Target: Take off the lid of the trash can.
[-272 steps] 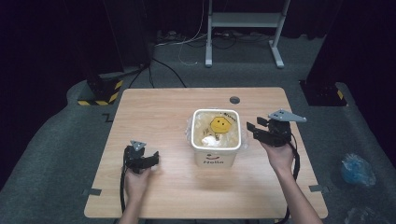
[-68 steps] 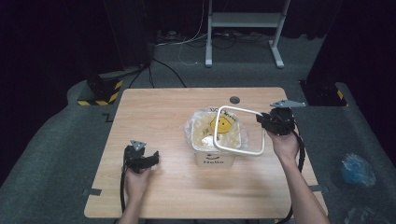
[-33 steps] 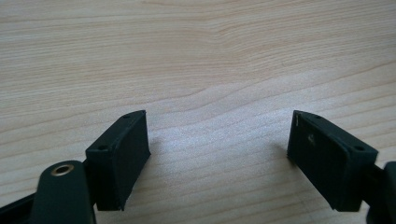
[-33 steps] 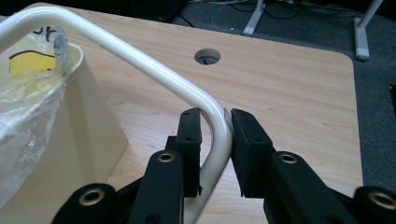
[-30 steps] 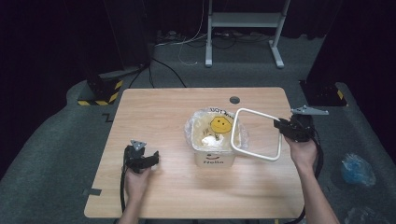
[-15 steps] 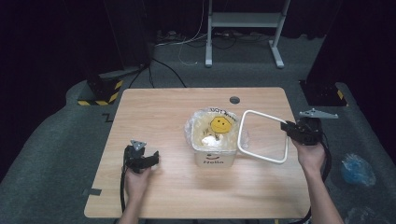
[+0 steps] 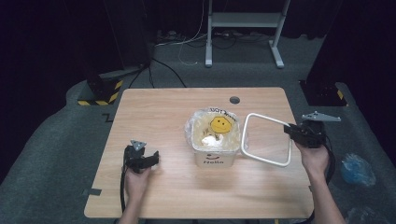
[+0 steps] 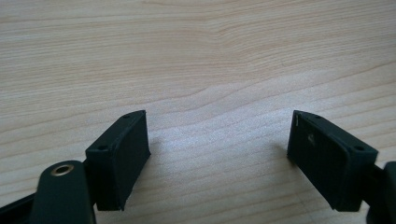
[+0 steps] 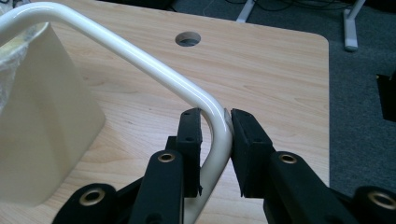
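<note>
Near the right edge of the tabletop, a white ring frame hangs tilted above the wood, its low side close by the bin. It is a smooth, glossy tube bent into a square with rounded corners. The right gripper pinches one rounded corner of it: in the right gripper view the tube passes between the two black, blocky jaws, which press on it from both sides.

Just beside the frame, about midway across the tabletop, stands a cream plastic bin with plain, matte walls that taper downward. Crinkled clear plastic film lines its mouth, and a yellow smiley face shows inside. "Hello" is printed on the front wall; small writing on the film at the back rim is too fine to read.

Toward the front left corner, the left gripper rests low over the pale, grained wood with its jaws spread wide, nothing between them. A round cable hole sits near the far edge.
</note>
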The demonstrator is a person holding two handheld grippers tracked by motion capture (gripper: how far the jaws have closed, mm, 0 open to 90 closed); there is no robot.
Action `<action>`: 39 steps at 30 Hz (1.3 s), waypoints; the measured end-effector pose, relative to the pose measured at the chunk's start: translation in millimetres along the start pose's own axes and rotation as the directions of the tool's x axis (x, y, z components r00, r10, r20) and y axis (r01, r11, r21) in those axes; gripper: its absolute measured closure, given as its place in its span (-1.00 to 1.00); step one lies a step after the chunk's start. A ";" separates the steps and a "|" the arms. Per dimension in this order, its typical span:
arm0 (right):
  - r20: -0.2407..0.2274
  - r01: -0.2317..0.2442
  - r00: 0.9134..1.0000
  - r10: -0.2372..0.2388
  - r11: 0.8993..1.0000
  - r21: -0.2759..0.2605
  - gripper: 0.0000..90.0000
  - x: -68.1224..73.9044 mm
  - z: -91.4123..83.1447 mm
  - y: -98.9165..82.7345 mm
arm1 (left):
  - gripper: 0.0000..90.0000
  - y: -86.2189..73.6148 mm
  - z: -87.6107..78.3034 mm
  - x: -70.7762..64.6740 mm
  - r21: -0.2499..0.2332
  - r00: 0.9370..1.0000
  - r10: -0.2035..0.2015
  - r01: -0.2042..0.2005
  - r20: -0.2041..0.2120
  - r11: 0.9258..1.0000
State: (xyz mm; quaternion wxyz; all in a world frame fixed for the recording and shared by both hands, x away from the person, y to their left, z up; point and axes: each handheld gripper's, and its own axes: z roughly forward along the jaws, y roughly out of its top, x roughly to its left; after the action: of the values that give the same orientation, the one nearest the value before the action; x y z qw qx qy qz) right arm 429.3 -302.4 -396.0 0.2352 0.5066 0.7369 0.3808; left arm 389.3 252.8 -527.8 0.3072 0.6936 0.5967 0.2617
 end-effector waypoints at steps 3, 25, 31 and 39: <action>0.017 0.013 1.000 -0.013 1.000 0.013 0.65 -1.4 0.9 -2.6 | -0.54 0.0 0.0 0.0 0.000 1.000 0.000 0.000 0.000 1.000; 0.052 0.015 0.998 -0.020 0.996 0.090 0.66 -10.8 19.4 -28.9 | -0.54 0.0 0.0 0.0 0.000 1.000 0.000 0.000 0.000 1.000; 0.058 0.022 0.998 -0.028 0.994 0.105 0.66 -10.0 24.1 -34.4 | -0.54 0.0 0.0 0.0 0.000 1.000 0.000 0.000 0.000 1.000; 0.047 0.026 0.998 -0.032 0.992 0.123 0.66 -5.6 34.6 -40.6 | -0.54 0.0 0.0 0.0 0.000 1.000 0.000 0.000 0.000 1.000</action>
State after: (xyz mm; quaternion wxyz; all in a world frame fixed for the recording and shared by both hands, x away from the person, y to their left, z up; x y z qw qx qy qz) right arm 433.7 -304.4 -449.4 0.2271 0.5186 0.7602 0.3188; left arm 389.3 252.8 -527.8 0.3071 0.6936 0.5967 0.2618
